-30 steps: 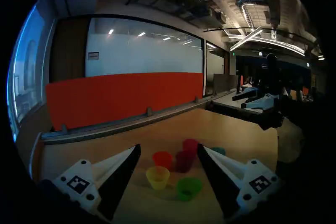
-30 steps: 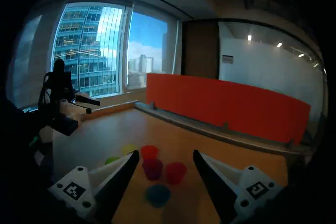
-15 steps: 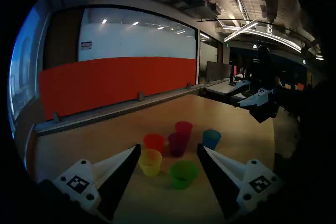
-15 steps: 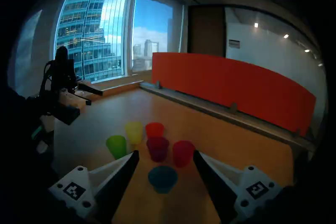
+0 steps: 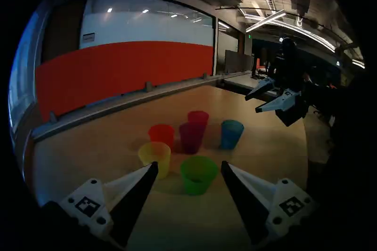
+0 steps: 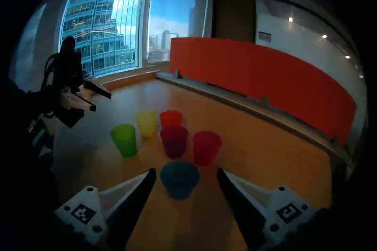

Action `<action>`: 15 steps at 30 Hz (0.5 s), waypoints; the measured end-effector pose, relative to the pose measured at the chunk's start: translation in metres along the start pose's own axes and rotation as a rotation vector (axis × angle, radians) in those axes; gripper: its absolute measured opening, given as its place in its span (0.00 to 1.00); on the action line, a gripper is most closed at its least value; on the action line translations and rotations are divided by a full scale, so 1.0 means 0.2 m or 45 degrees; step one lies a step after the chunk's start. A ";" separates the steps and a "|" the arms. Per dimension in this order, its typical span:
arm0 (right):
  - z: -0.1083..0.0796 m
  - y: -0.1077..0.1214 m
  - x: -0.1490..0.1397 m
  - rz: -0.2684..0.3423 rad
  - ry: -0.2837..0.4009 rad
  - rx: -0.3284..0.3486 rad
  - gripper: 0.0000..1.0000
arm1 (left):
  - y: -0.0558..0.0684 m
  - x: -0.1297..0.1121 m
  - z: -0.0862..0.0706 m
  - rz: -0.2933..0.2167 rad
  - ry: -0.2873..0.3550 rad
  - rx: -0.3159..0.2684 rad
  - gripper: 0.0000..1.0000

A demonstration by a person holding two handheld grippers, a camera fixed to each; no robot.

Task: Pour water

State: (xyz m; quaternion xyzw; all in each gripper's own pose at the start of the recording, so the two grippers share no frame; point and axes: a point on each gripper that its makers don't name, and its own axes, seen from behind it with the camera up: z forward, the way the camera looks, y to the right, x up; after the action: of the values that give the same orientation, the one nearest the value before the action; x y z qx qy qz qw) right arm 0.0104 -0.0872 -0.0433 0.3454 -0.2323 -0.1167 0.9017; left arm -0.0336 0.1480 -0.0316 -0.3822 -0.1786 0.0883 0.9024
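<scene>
Several small plastic cups stand grouped on the wooden table (image 5: 264, 152). In the left gripper view, a green cup (image 5: 198, 174) and a yellow cup (image 5: 154, 157) are nearest, with an orange cup (image 5: 161, 135), a purple cup (image 5: 191, 136), a red cup (image 5: 198, 118) and a blue cup (image 5: 231, 133) behind. My left gripper (image 5: 187, 175) is open just short of the green cup. In the right gripper view, the blue cup (image 6: 179, 179) sits just ahead of my open right gripper (image 6: 184, 180), with the purple cup (image 6: 174, 140), red cup (image 6: 206, 146), orange cup (image 6: 170, 118), yellow cup (image 6: 146, 122) and green cup (image 6: 124, 139) beyond. Each view shows the other gripper farther off (image 5: 271, 95), (image 6: 87, 93).
An orange divider panel (image 5: 122, 67) on a metal rail runs along the table's far side. Large windows (image 6: 122, 34) lie past the table end in the right gripper view. Bare tabletop surrounds the cups.
Both grippers have risen and tilted down, so the cups moved up in each view and all show ahead of the fingertips. Both stay open.
</scene>
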 end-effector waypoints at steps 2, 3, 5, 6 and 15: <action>0.01 0.00 -0.04 0.002 -0.014 0.005 1.00 | 0.01 -0.04 0.02 -0.006 -0.023 -0.009 1.00; 0.02 -0.01 -0.05 0.002 -0.022 0.007 1.00 | 0.01 -0.06 0.03 -0.008 -0.035 -0.013 1.00; 0.03 -0.01 -0.08 -0.001 -0.036 0.010 1.00 | 0.01 -0.10 0.04 -0.005 -0.056 -0.013 1.00; 0.04 -0.01 -0.10 -0.002 -0.043 0.011 1.00 | 0.01 -0.12 0.05 -0.002 -0.067 -0.013 1.00; 0.11 -0.02 -0.19 0.004 -0.087 0.022 1.00 | 0.02 -0.26 0.11 0.022 -0.154 -0.021 1.00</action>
State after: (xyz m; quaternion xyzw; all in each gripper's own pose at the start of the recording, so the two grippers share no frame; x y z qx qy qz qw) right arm -0.0342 -0.0890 -0.0439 0.3487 -0.2644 -0.1250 0.8904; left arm -0.0900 0.1506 -0.0338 -0.3852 -0.2301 0.1174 0.8860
